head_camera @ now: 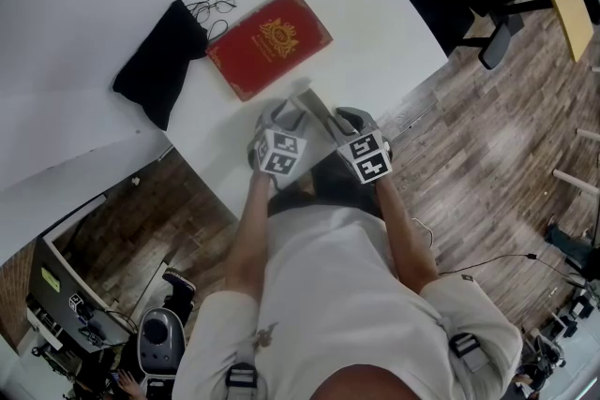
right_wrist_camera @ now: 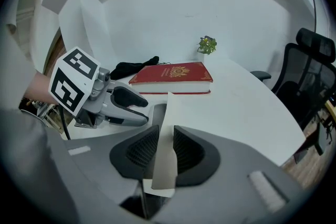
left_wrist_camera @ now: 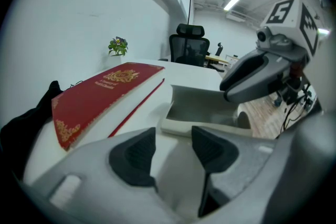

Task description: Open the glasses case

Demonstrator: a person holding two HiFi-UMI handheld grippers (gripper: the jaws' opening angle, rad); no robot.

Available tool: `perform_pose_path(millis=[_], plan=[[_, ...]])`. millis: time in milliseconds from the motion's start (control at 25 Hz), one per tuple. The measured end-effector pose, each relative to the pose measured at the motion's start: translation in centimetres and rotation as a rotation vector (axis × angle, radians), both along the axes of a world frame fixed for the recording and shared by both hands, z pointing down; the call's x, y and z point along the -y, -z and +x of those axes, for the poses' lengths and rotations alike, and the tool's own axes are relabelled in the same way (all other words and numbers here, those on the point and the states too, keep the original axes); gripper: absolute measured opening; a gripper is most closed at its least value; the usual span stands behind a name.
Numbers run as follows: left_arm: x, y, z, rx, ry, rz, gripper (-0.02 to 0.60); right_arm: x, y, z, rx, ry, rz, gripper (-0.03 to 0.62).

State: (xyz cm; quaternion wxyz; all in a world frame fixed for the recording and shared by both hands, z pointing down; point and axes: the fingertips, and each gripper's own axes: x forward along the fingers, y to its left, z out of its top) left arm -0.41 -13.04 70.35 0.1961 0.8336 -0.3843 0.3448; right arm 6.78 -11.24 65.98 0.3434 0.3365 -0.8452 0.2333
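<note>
The pale grey, trough-shaped glasses case point(head_camera: 313, 111) is lying at the near edge of the white counter point(head_camera: 375, 23). The right claw point(right_wrist_camera: 164, 150) is pinching its thin lid flap point(right_wrist_camera: 167, 113) tight. The left claw point(left_wrist_camera: 173, 150) is gaping just short of the case, gripping nothing. The flap is probably needing a slow, arcing lift, with the left claw bracing the case.

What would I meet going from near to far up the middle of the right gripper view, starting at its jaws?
First the glasses case lid, standing between the jaws → red book → potted plant. The black cloth lies about level with the book, so it is left out.
</note>
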Motion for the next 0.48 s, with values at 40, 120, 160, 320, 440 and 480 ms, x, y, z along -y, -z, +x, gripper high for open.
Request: perform_pose_path(millis=[40,120,160,320,440,480], plan=[[-0.05,-0.03,-0.01,0.001,0.0,-0.003,0.216,-0.03,0.09,0.01,0.001,-0.001,-0.005,0.087],[-0.03,-0.02,0.01,-0.002,-0.001,0.0,0.216,0.05,0.17,0.07,0.002,-0.004,-0.004,0.083],[-0.02,-0.02,0.02,-0.004,0.0,0.001,0.216,0.13,0.15,0.12,0.003,-0.007,0.0,0.081],[0.04,0.02,0.03,-0.003,0.004,0.005,0.215,0.51,0.33,0.16,0.01,-0.007,0.017,0.075],[0.03,0.01,0.06,-0.001,0.008,0.004,0.215,0.9,0.66,0.15,0.015,-0.006,0.034,0.072],[0.02,-0.01,0.06,-0.001,0.009,0.004,0.215,0.9,0.58,0.23,0.015,-0.007,0.033,0.071]])
